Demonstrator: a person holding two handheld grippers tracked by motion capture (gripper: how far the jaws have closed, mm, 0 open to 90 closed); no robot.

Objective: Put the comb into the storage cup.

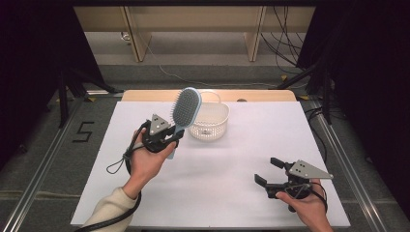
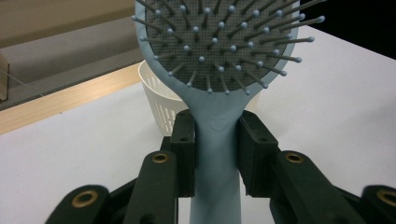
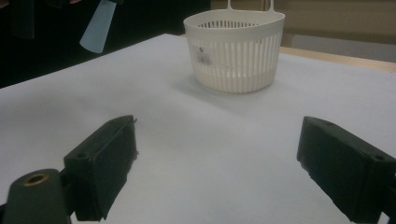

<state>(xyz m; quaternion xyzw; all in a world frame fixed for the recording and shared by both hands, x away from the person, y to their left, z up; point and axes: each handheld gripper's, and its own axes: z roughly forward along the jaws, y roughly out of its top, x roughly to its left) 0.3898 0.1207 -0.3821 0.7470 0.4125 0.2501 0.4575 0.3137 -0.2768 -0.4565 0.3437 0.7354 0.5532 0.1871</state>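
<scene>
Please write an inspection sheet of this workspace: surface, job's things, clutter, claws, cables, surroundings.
Surface: white table top, with a wooden strip along its far edge.
Job's things: blue hairbrush held above the table, head up, beside the white slotted basket; the basket stands upright on the table.
Clutter: nothing seen.
Claws: left claw shut on the hairbrush handle; right claw open, holding nothing, low over the near right of the table.
Cables: a black cable loops from the left claw along the forearm; more cables lie on the floor beyond the table.
Surroundings: grey floor marked with a 5, dark curtains, wooden furniture legs behind.
</scene>
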